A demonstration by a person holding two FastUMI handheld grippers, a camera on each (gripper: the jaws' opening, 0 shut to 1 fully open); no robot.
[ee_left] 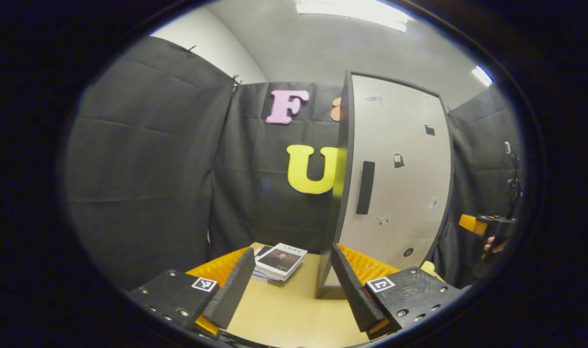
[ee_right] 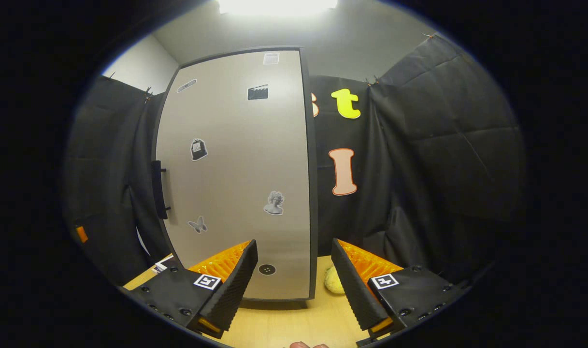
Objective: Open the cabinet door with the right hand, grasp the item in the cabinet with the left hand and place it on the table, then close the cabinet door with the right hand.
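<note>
In the left gripper view, the left gripper [ee_left: 291,275] hangs over the wooden table [ee_left: 294,309] with its fingers spread wide and nothing between them. Just beyond the tip of its left-hand finger lies a small stack of books [ee_left: 280,261]. Behind its right-hand finger stands the cabinet [ee_left: 395,179], its grey door flush with the frame and the dark handle [ee_left: 365,187] on the door's left edge. Far off to the right, a hand holds the other gripper. In the right gripper view, the right gripper [ee_right: 294,275] faces the cabinet door [ee_right: 236,174] with its fingers also parted and empty. A pale yellow item [ee_right: 333,280] sits on the table just inside the right-hand finger, beside the cabinet's lower right corner.
</note>
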